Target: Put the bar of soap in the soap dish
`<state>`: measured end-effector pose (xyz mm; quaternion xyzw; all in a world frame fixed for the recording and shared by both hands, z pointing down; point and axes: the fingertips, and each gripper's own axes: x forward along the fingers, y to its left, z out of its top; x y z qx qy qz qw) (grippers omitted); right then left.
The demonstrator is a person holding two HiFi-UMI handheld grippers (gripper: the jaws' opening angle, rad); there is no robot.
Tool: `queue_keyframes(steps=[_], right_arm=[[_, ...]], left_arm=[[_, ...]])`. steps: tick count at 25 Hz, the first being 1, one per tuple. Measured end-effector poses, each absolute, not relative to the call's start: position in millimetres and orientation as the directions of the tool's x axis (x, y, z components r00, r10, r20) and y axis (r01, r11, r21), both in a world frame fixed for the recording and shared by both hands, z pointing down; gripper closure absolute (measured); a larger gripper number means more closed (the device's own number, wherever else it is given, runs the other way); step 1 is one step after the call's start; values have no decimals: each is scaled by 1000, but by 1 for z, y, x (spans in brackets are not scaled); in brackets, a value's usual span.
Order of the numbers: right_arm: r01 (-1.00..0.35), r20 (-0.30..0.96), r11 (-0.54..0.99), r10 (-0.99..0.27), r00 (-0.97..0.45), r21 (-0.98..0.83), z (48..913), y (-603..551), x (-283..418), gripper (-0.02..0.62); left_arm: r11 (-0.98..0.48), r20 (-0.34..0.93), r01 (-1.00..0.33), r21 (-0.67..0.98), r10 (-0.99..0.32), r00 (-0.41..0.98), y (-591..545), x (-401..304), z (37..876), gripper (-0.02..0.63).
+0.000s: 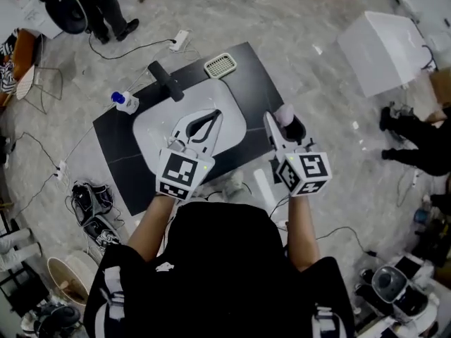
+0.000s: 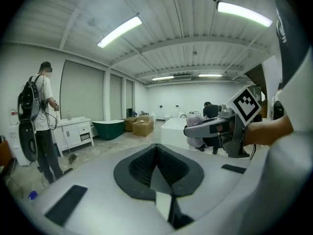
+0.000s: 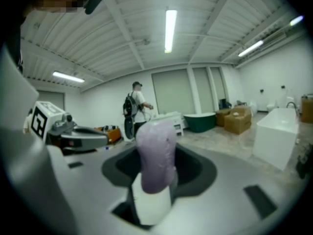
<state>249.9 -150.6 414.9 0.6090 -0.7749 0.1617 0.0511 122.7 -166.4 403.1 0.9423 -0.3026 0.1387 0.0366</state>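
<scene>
Bar of soap [image 3: 155,153] gripped upright in right hand-held gripper [image 1: 280,127], right of sink [image 1: 151,129]. Left hand-held gripper [image 1: 213,116] clenched, empty. Soap dish [image 1: 220,65] at worktop [image 1: 120,153] far edge.

Both forearms bare, stretched forward side by side. Left tool [image 1: 213,116]: jaws together, nothing between them. Right tool [image 1: 280,127]: jaws clamped on pale purple bar of soap [image 1: 284,112], which sticks out past the tips. Both tools roughly level.
</scene>
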Motion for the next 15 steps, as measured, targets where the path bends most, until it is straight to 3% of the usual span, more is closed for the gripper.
queue_keyframes(steps=[15], right_arm=[[-848,298,480,-795,-528,-223,454,-201,222,388]], left_arm=[[-622,330,-782,-38,-747,578,-181,97,426,581]])
